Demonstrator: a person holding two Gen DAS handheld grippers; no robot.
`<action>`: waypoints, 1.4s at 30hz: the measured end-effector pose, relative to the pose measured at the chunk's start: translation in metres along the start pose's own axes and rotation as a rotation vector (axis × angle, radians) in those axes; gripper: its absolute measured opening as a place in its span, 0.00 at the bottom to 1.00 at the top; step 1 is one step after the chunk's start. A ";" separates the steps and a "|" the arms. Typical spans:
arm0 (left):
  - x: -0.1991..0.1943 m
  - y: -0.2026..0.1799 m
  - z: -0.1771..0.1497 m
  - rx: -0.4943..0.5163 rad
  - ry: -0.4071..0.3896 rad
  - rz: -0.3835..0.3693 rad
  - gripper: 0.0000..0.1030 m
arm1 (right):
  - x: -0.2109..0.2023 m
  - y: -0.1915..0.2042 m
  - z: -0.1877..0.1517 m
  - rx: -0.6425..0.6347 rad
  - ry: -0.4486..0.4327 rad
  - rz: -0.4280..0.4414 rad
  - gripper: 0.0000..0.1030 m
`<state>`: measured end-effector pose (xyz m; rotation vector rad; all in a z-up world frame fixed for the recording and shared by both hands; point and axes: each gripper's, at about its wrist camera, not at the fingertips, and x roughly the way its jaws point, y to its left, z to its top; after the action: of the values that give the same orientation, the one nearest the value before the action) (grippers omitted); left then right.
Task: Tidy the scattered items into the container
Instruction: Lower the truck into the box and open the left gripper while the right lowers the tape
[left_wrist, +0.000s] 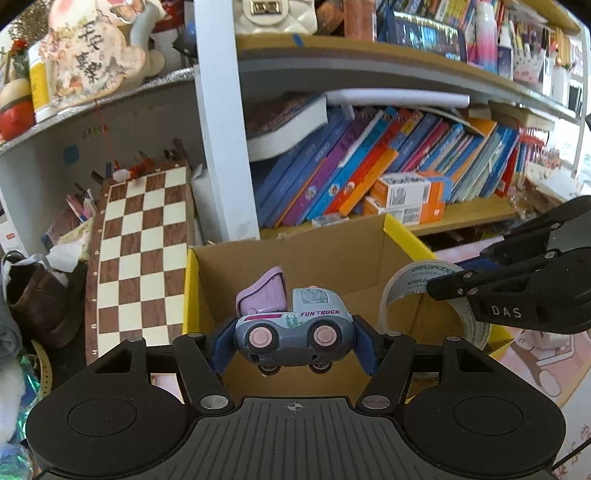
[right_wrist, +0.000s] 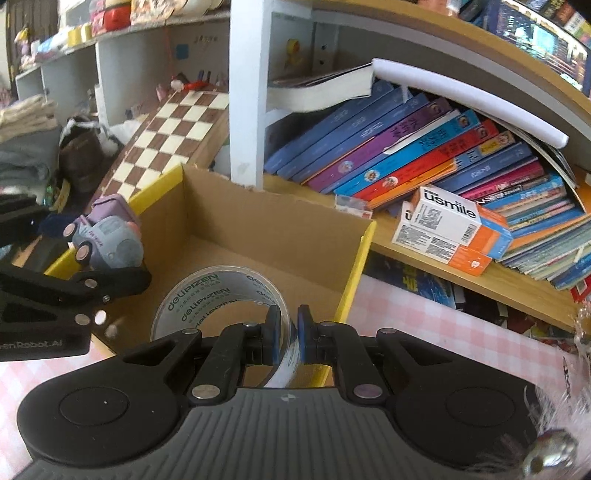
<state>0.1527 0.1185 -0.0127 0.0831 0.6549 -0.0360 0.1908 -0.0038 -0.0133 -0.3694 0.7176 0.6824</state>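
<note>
Your left tool (left_wrist: 295, 341) clamped on toy truck (left_wrist: 293, 330), held above left part of cardboard box (right_wrist: 258, 221). Your right tool (right_wrist: 287, 334) pinches wall of tape roll (right_wrist: 221, 295), over box's near right side. Box floor directly beneath both.

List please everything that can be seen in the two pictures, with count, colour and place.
toy truck: one, grey-blue with lilac tipper, held above the box
tape roll: one, clear with green print, held over the box
cardboard box: one, brown with yellow rim, in front of the shelf, nothing lying inside
chessboard: one, brown and cream, leaning left of the box
books: many, blue, purple, red, slanted on the shelf
small cartons: two, white and orange, stacked before the books
left claw: black, blue pads, shut on the truck
right claw: black, blue pads, shut on the tape's wall
</note>
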 end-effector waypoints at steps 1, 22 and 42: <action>0.003 -0.001 0.000 0.004 0.005 0.000 0.62 | 0.003 0.001 0.000 -0.008 0.003 0.000 0.09; 0.044 -0.002 -0.010 0.033 0.103 0.017 0.62 | 0.049 0.013 -0.008 -0.121 0.081 0.031 0.12; 0.058 0.012 -0.003 0.024 0.099 0.042 0.62 | 0.069 0.031 0.008 -0.200 0.089 0.058 0.12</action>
<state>0.1972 0.1300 -0.0496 0.1226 0.7514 0.0008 0.2115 0.0534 -0.0585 -0.5670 0.7491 0.7990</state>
